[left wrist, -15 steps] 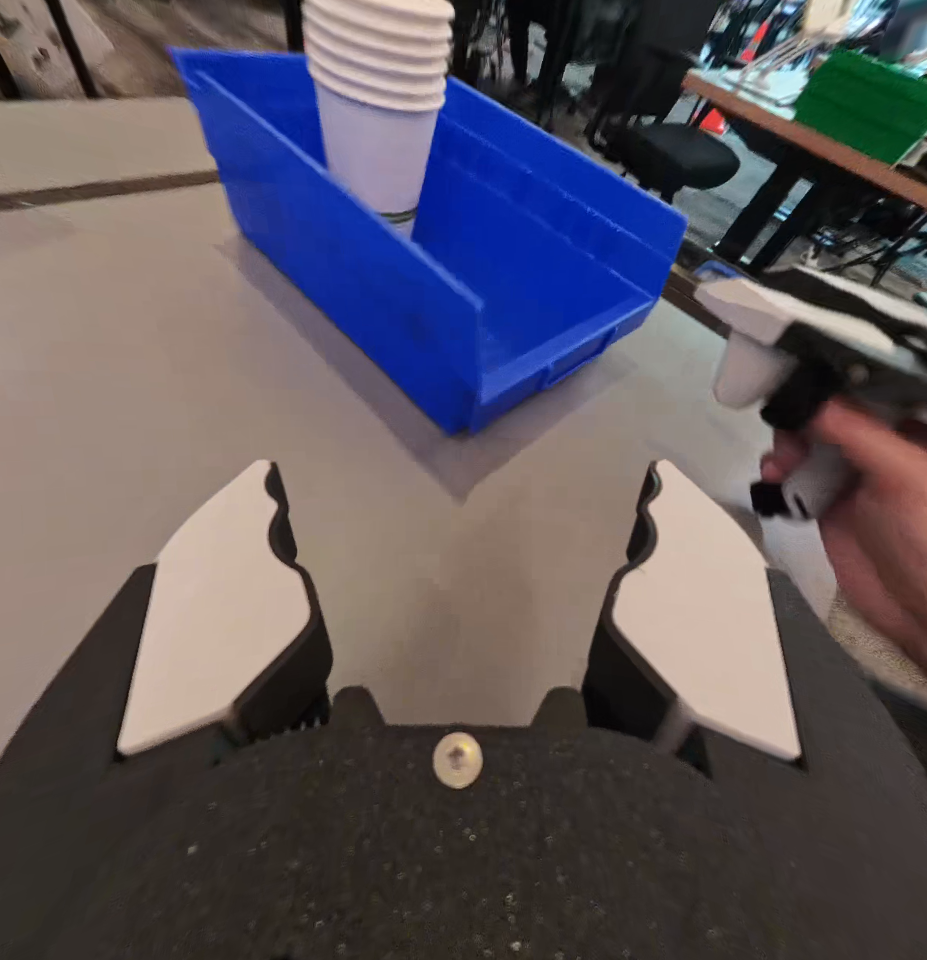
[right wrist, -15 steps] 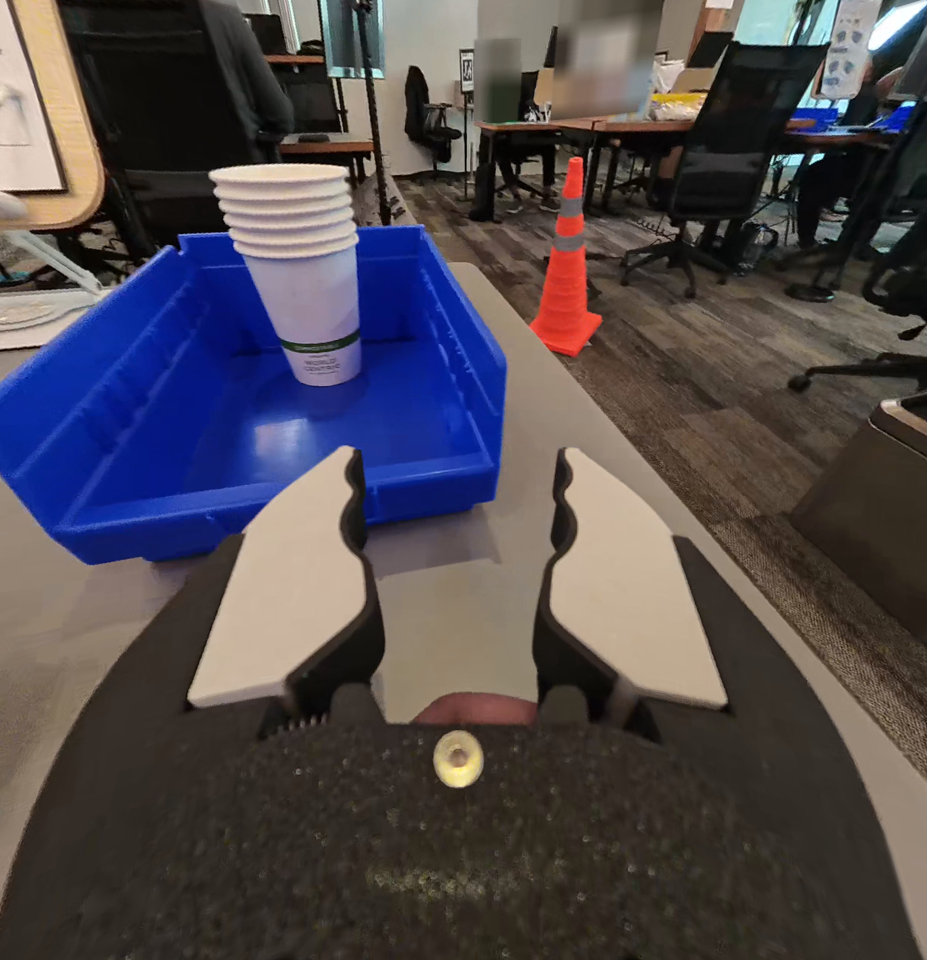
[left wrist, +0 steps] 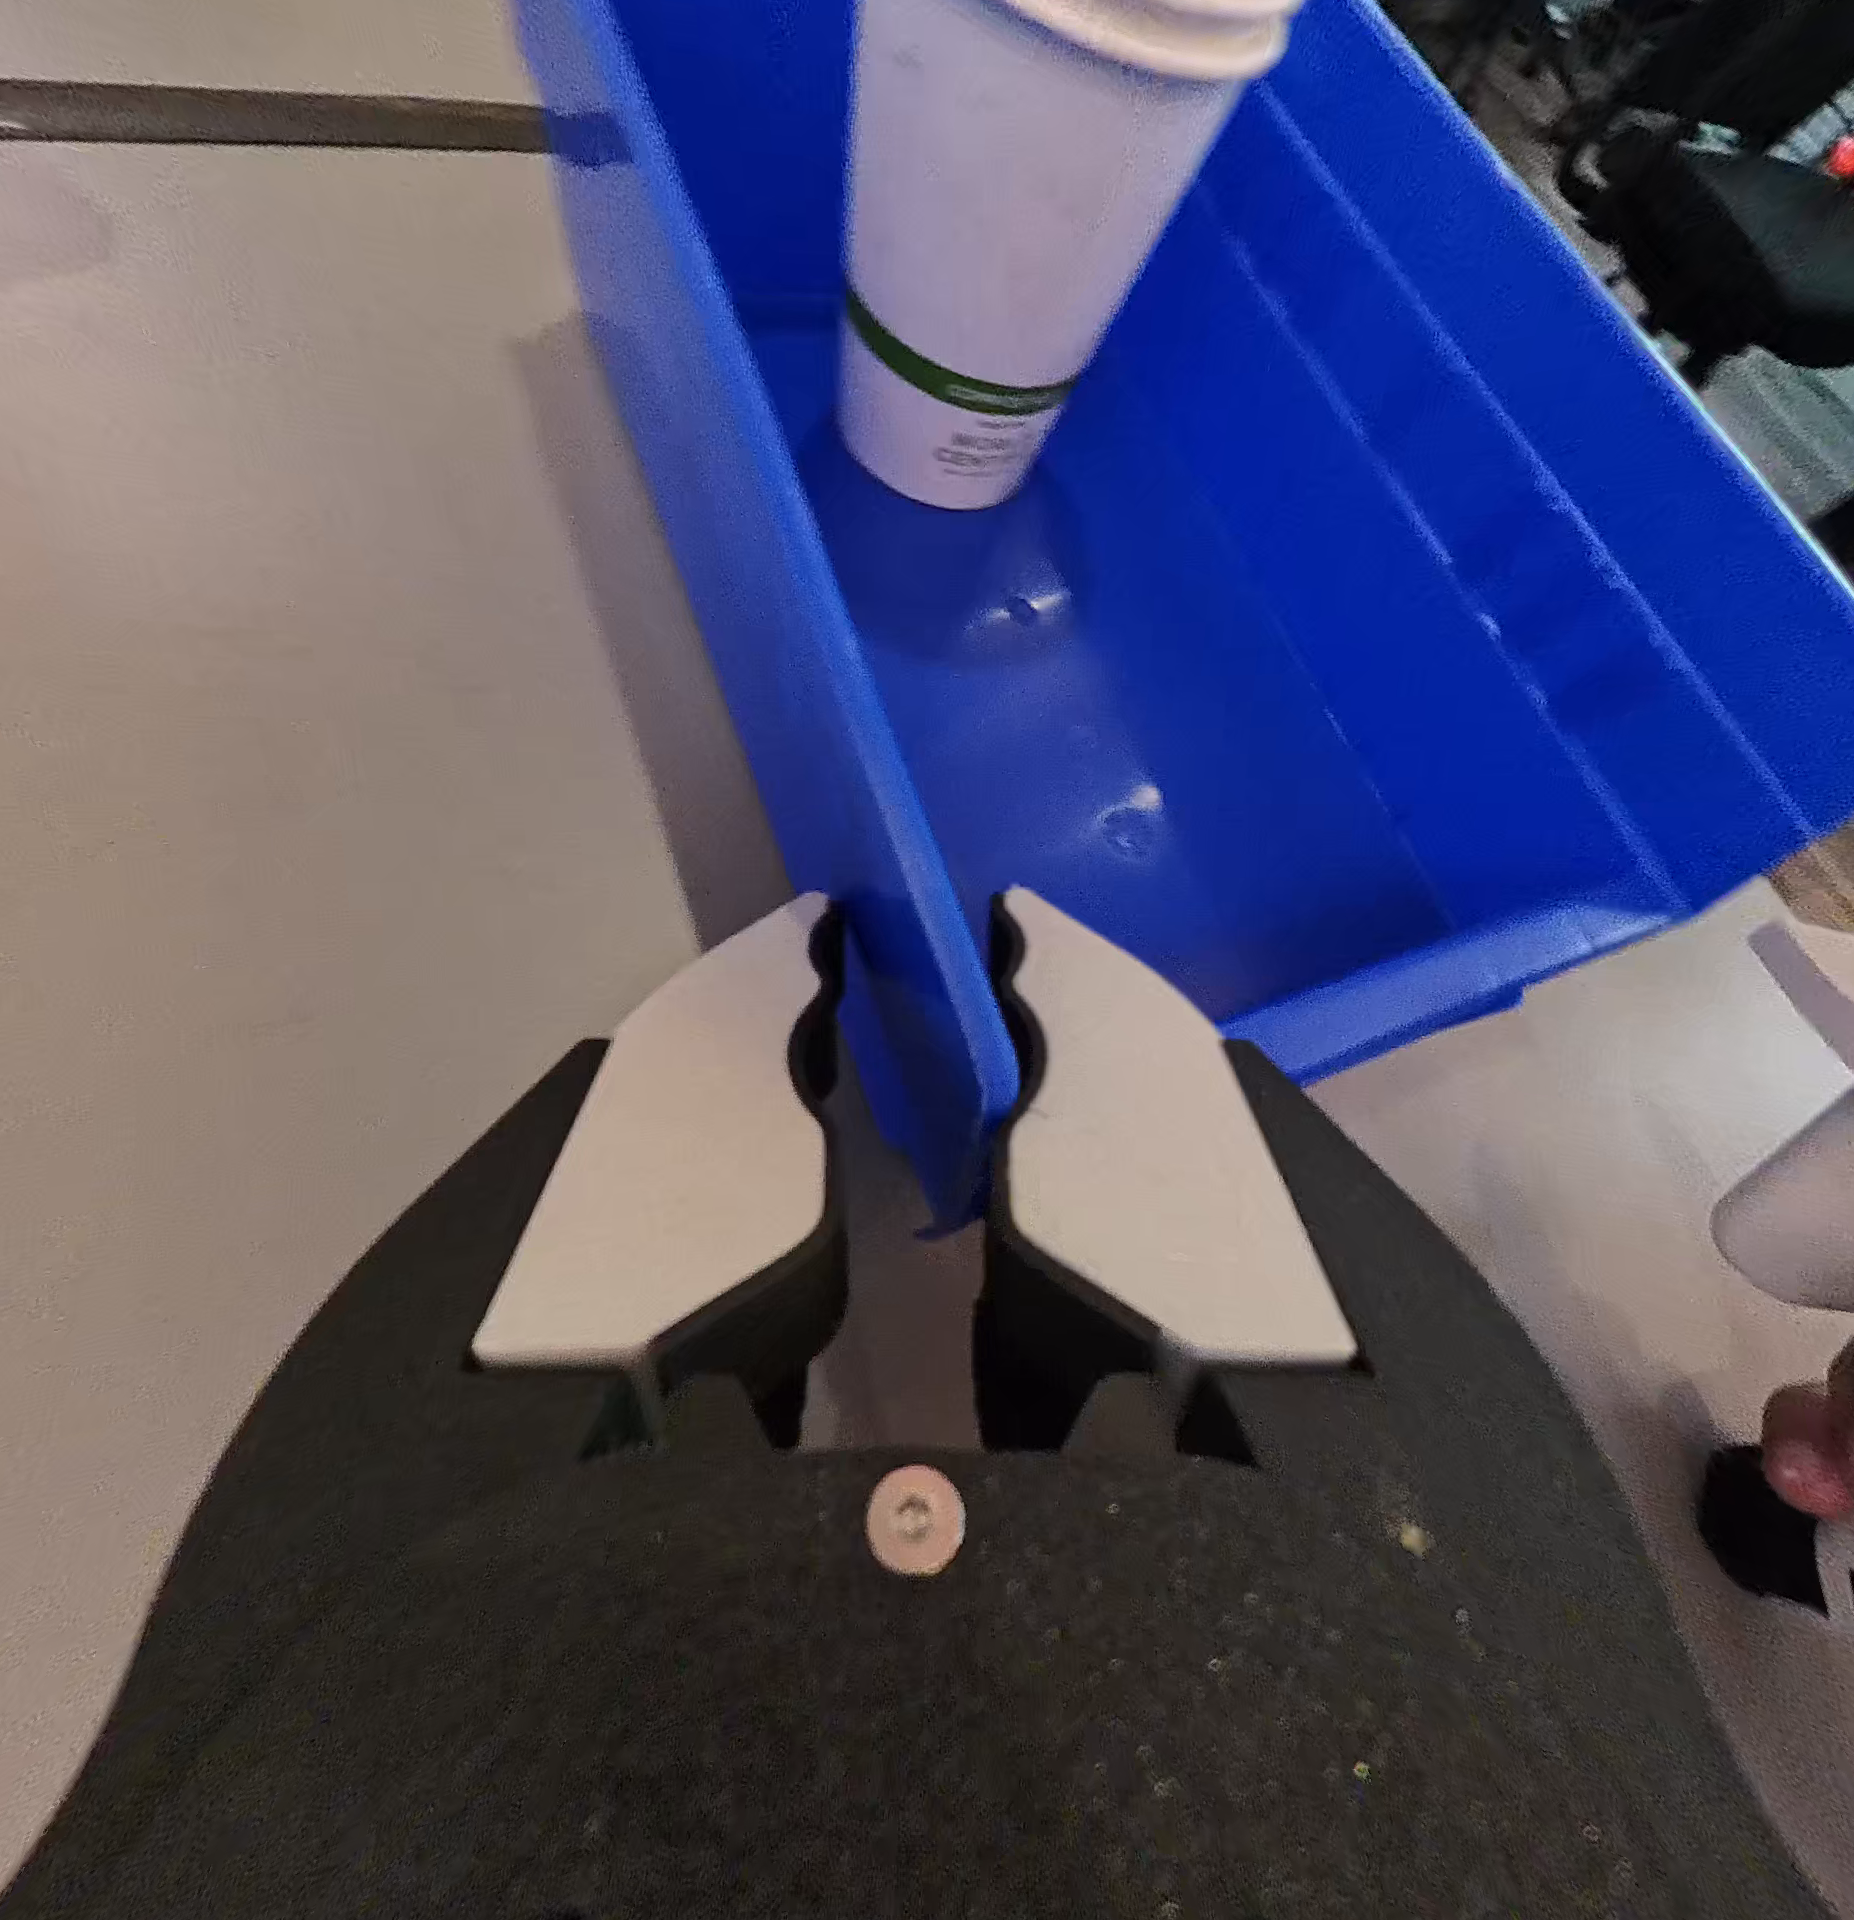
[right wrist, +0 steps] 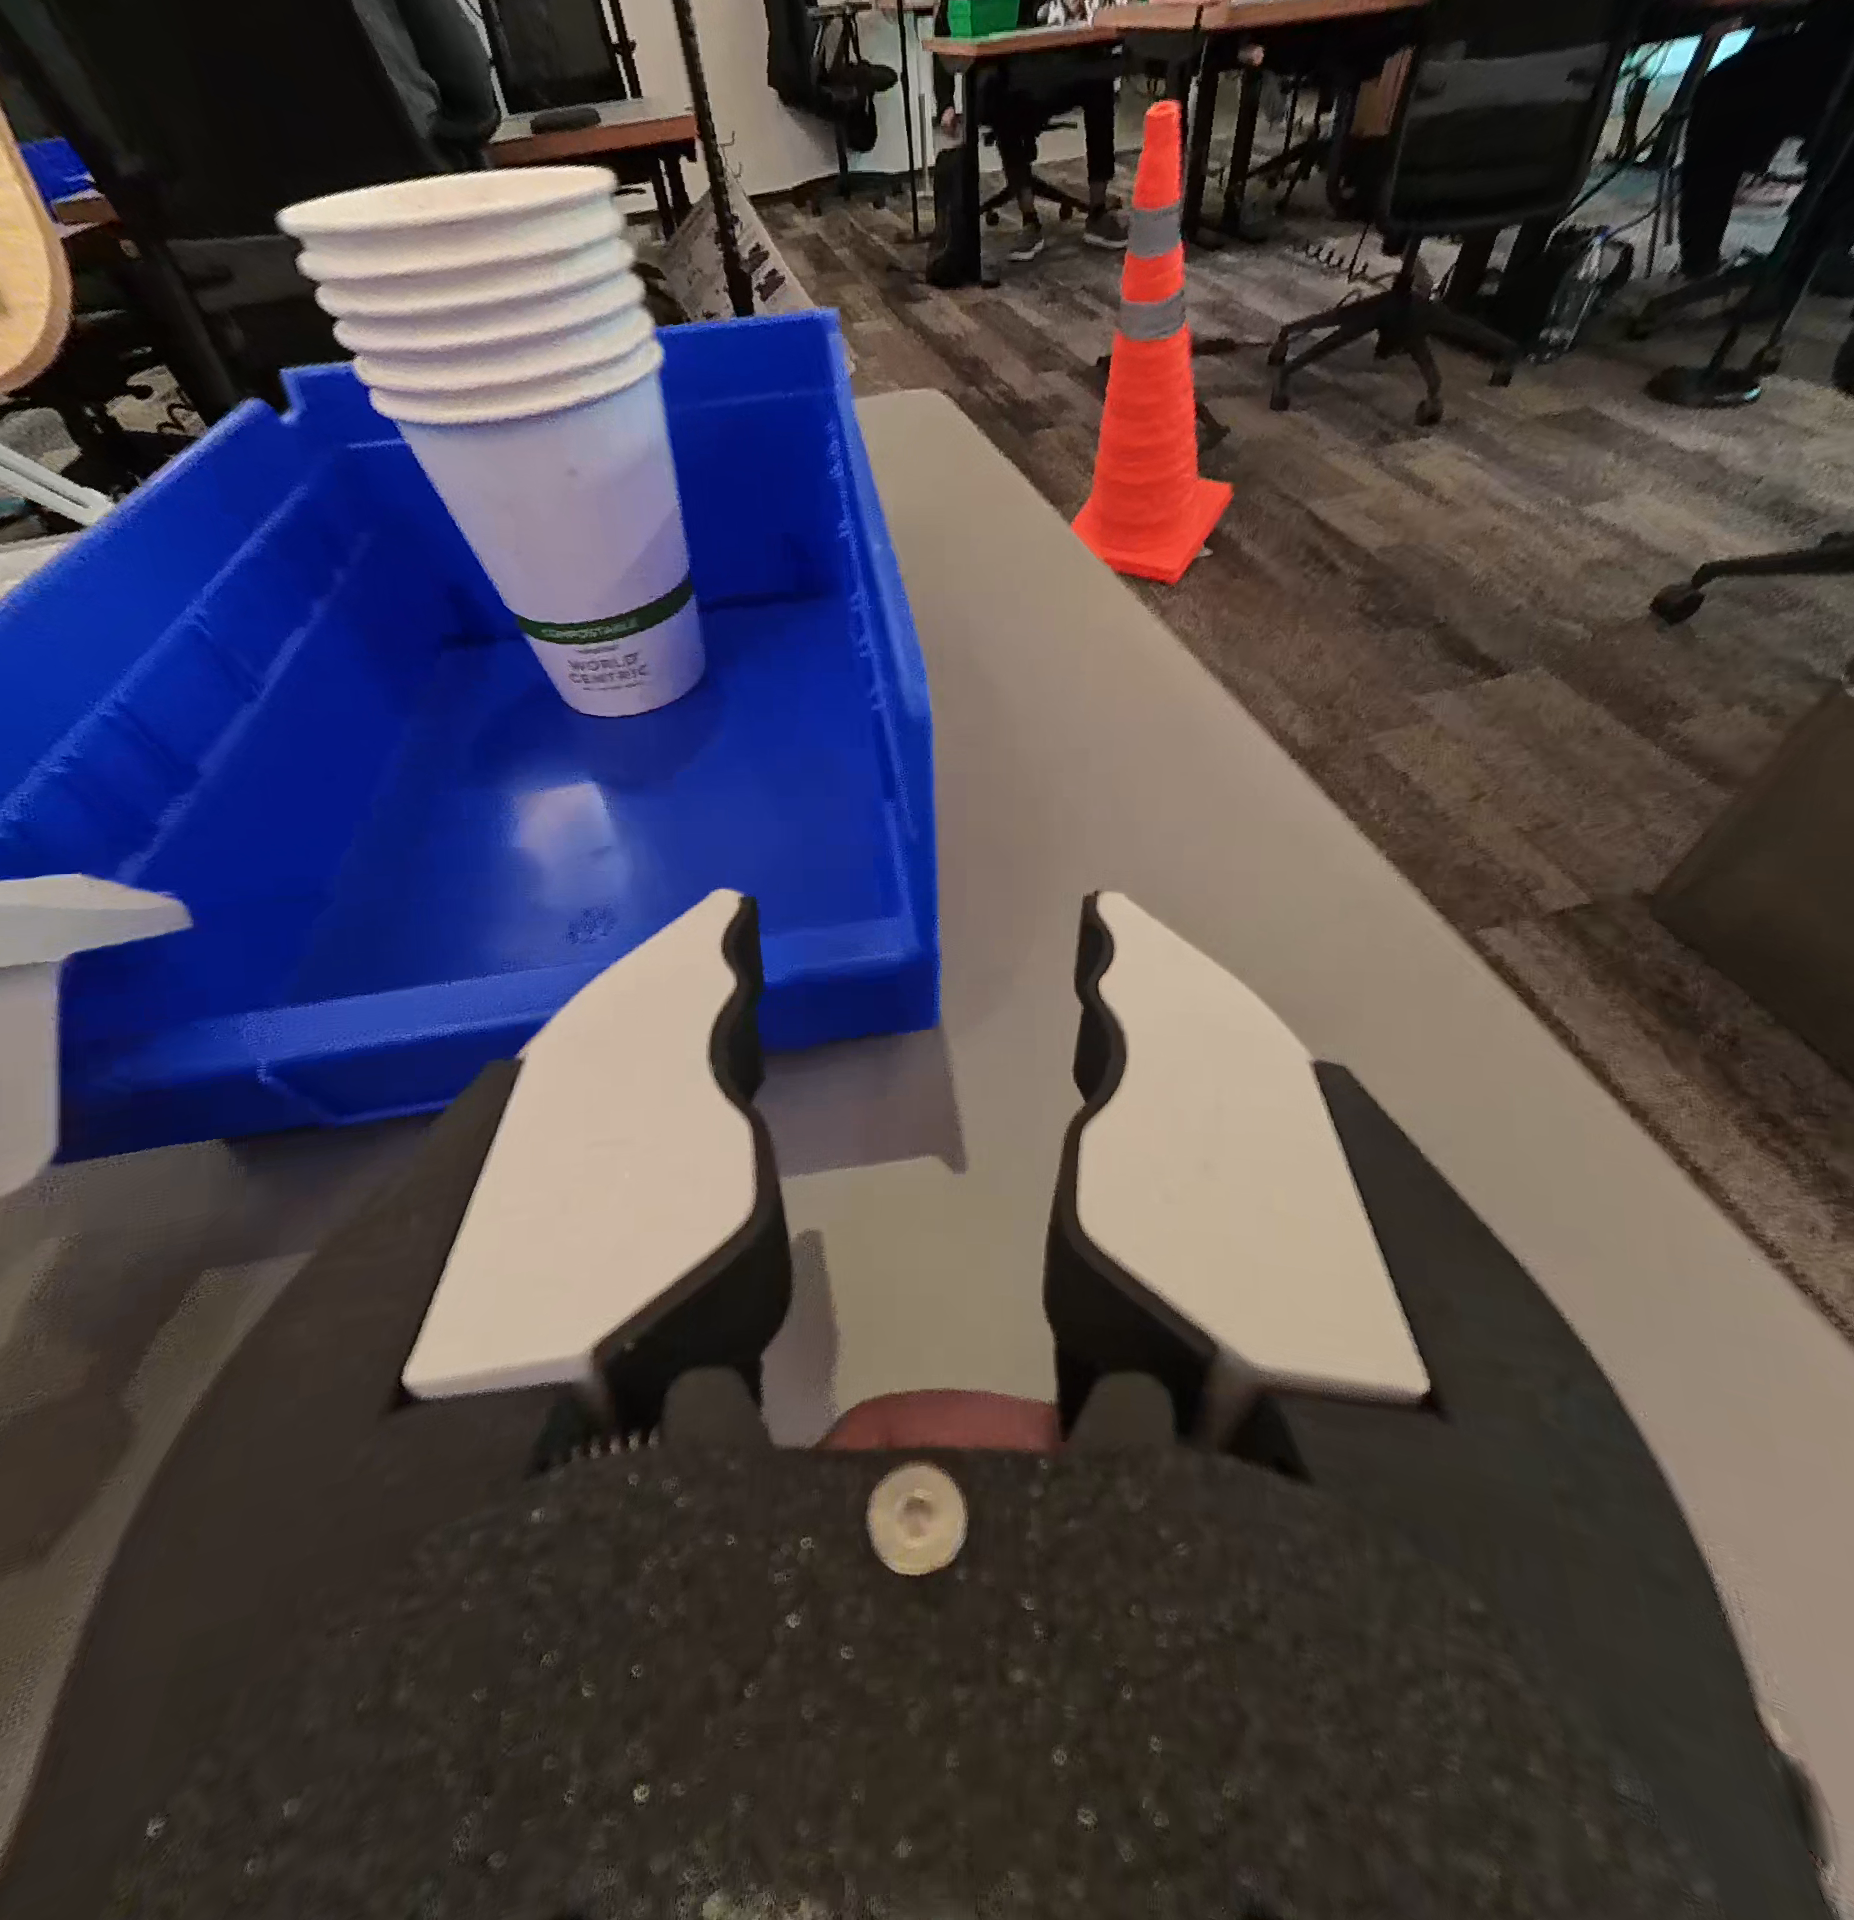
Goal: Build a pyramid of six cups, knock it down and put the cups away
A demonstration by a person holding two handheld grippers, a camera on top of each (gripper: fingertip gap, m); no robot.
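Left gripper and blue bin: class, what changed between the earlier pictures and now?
The left gripper moved forward and closed on the blue bin's near side wall. The right gripper advanced slightly, still open and empty. The cup stack still stands in the bin.

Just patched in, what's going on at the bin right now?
The left gripper is closed on the near side wall of the blue bin, which sits on the grey table. The stack of white cups stands upright inside the bin, untouched. The right gripper hovers open over the table beside the bin, holding nothing.
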